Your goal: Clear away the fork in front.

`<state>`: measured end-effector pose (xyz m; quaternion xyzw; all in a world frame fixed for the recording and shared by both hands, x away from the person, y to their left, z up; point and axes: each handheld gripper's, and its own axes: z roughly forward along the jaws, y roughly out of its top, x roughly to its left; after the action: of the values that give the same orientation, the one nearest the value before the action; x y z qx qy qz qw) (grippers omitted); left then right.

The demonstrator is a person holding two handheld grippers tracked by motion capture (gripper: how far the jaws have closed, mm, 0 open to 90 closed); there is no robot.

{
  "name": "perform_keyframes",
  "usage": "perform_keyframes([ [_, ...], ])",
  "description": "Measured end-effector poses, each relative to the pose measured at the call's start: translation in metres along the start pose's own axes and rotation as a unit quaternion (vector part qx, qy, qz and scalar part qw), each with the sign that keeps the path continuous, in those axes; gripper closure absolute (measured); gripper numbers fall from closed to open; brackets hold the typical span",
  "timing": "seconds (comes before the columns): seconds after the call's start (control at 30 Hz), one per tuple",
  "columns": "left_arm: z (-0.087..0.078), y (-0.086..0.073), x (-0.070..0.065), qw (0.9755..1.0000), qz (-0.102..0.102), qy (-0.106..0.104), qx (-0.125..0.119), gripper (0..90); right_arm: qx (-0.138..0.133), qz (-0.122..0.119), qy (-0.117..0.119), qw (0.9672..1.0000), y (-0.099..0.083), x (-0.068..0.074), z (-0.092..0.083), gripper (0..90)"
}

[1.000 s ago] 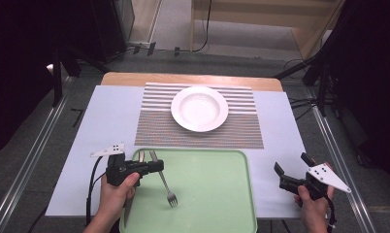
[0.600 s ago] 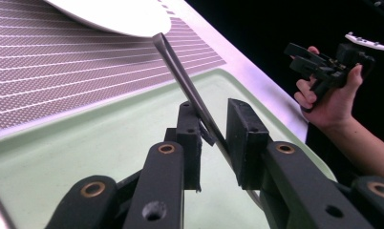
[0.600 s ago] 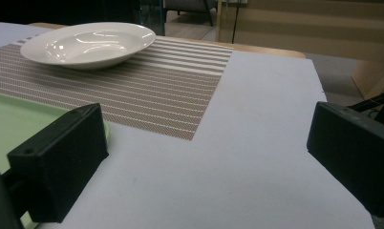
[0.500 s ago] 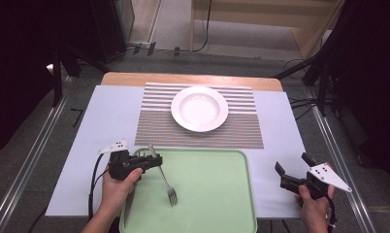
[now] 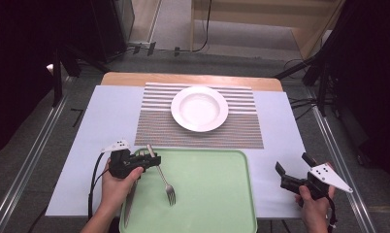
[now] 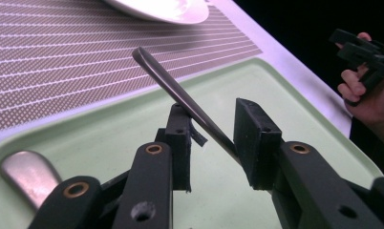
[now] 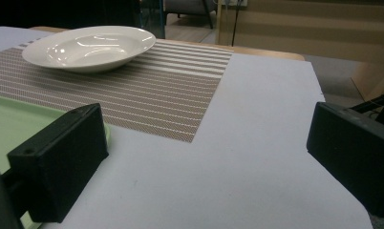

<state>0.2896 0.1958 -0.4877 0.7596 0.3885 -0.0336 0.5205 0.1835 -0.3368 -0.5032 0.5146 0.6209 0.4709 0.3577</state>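
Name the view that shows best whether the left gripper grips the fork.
The left gripper view: the fork handle slants between the left gripper pads, which have just been opening. The high view shows fork and gripper small, gap hidden. The right gripper view looks at the plate.

The desk (image 5: 110,116) is evenly lit from above, while the surroundings are lost in deep darkness. Soft glare is seen on the white plate (image 5: 199,108). In the left gripper view, the near claw parts are blurred and the fork handle (image 6: 180,95) is rendered sharply. The high view is softly grainy.
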Motion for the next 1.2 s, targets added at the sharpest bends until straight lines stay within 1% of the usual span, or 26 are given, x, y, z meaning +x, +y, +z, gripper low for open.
perform_keyframes([
  [0.1,0.001,0.0,0.001,1.0,-0.001,0.004,0.008,66.1,-0.001,-0.005,0.002,1.0,0.0,0.0,0.0,0.0],
  [0.17,0.001,0.0,0.001,0.9999,-0.001,0.006,0.008,66.0,0.004,0.001,0.002,1.0,0.0,0.002,0.001,0.0],
  [0.2,0.002,0.0,0.001,0.9998,0.001,0.008,0.016,65.6,0.001,-0.002,0.001,1.0,0.0,0.001,0.001,0.0],
  [0.23,0.003,0.0,0.001,0.9998,0.003,0.009,0.019,65.3,0.003,0.002,0.002,1.0,0.0,0.001,0.001,0.0],
  [0.27,0.003,-0.001,0.001,0.9997,0.004,0.012,0.023,64.8,0.001,-0.003,0.003,1.0,0.0,0.001,0.001,0.0],
  [0.3,0.004,-0.002,0.001,0.9995,0.006,0.015,0.028,64.5,0.003,0.002,0.003,1.0,0.0,0.001,0.001,0.0],
  [0.33,0.005,-0.002,0.001,0.9994,0.008,0.017,0.03,64.5,0.001,-0.002,0.002,1.0,0.0,0.001,0.001,0.0],
  [0.37,0.006,-0.002,0.0,0.9991,0.012,0.022,0.034,64.7,0.003,0.002,0.003,1.0,0.0,0.002,0.001,0.0],
  [0.43,0.007,-0.003,0.0,0.9986,0.018,0.029,0.04,65.0,0.003,0.002,0.003,1.0,0.0,0.002,0.001,0.0],
  [0.5,0.008,-0.004,-0.001,0.9984,0.018,0.032,0.044,65.3,0.003,0.002,0.003,1.0,0.0,0.002,0.001,0.0],
  [0.6,0.008,-0.004,-0.001,0.9977,0.017,0.042,0.05,65.2,0.002,-0.005,0.002,1.0,-0.001,0.001,0.001,0.0],
  [0.67,0.009,-0.004,-0.002,0.9968,0.02,0.054,0.056,65.2,0.002,-0.004,0.003,1.0,-0.001,0.002,0.002,0.0],
  [0.77,0.012,-0.005,-0.004,0.9957,0.021,0.059,0.068,65.4,0.002,-0.004,0.004,1.0,-0.001,0.002,0.002,0.0],
  [0.83,0.012,-0.005,-0.004,0.9946,0.024,0.067,0.075,65.4,0.003,-0.003,0.004,1.0,-0.001,0.002,0.002,0.0],
  [0.87,0.012,-0.005,-0.005,0.9943,0.022,0.068,0.078,65.3,0.006,0.002,0.004,1.0,-0.001,0.002,0.002,0.0],
  [0.93,0.013,-0.006,-0.006,0.9933,0.022,0.078,0.082,65.3,0.003,-0.003,0.004,1.0,-0.001,0.002,0.002,0.0],
  [0.97,0.014,-0.006,-0.007,0.9924,0.024,0.083,0.087,65.3,0.006,0.002,0.004,1.0,-0.001,0.003,0.002,0.0],
  [1.03,0.014,-0.007,-0.007,0.9915,0.024,0.087,0.093,65.2,0.006,0.003,0.003,1.0,-0.001,0.003,0.002,0.0],
  [1.07,0.014,-0.007,-0.007,0.9912,0.022,0.092,0.093,65.3,0.007,0.002,0.003,1.0,-0.001,0.003,0.002,0.0],
  [1.13,0.014,-0.007,-0.006,0.9896,0.018,0.1,0.101,65.3,0.001,-0.009,0.002,1.0,-0.001,0.001,0.004,0.0],
  [1.17,0.015,-0.007,-0.006,0.9895,0.019,0.101,0.102,65.3,0.004,-0.005,0.003,1.0,-0.001,0.002,0.003,0.0],
  [1.2,0.015,-0.007,-0.006,0.9885,0.019,0.106,0.105,65.2,0.002,-0.009,0.002,1.0,-0.001,0.001,0.004,0.0],
])
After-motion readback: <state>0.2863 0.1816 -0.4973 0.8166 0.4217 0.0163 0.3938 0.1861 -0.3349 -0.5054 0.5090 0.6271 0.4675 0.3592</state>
